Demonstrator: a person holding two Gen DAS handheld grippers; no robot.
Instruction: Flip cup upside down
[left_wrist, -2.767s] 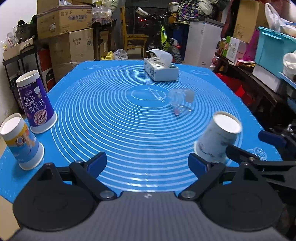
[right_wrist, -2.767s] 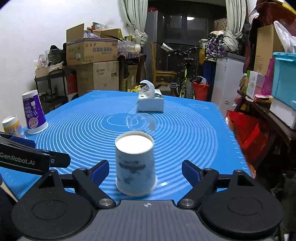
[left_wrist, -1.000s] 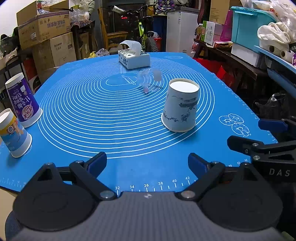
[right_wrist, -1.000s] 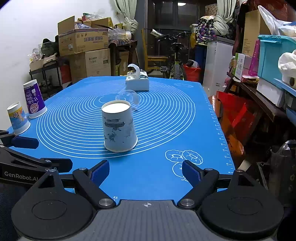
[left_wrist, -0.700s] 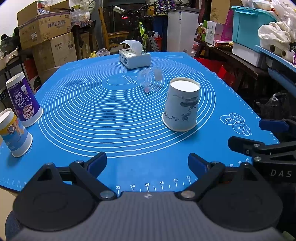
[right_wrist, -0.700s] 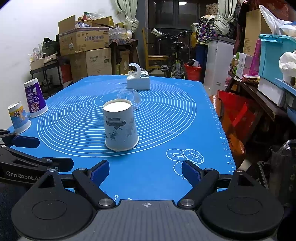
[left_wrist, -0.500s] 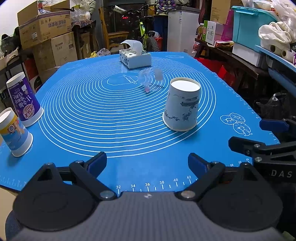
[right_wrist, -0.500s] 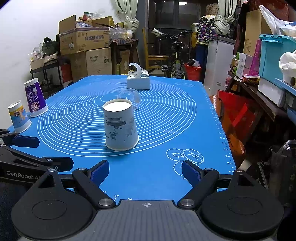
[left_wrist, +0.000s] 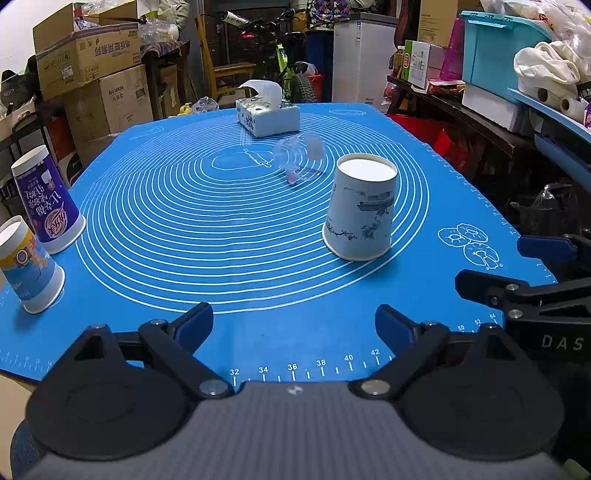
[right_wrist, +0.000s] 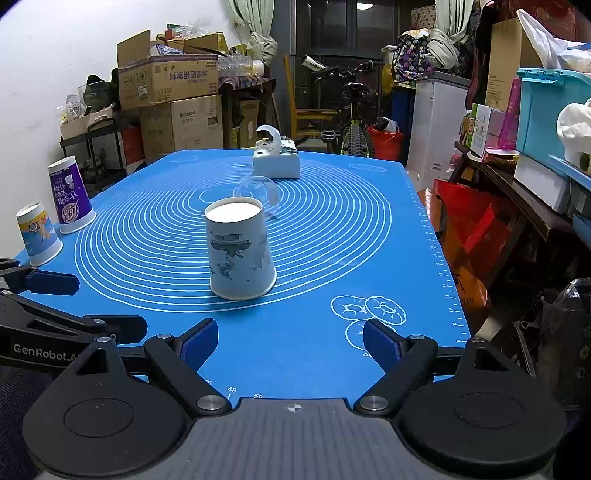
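Note:
A white paper cup (left_wrist: 360, 210) with a blue ink drawing stands upside down on the blue mat (left_wrist: 221, 229), rim down, base up. It also shows in the right wrist view (right_wrist: 239, 249). My left gripper (left_wrist: 293, 326) is open and empty at the mat's near edge, well short of the cup. My right gripper (right_wrist: 290, 341) is open and empty, also back from the cup. The right gripper's fingers (left_wrist: 543, 249) show at the right edge of the left wrist view.
A purple cup (left_wrist: 46, 201) and a blue-and-orange cup (left_wrist: 27, 271) stand upside down at the mat's left edge. A clear plastic cup (left_wrist: 299, 157) lies on its side behind the white cup. A tissue box (left_wrist: 267, 118) sits at the far end. Boxes and shelves surround the table.
Since 2.8 s ago both grippers have drawn back from the white cup, which stands upright on its rim instead of tilted. In the last second almost nothing has moved.

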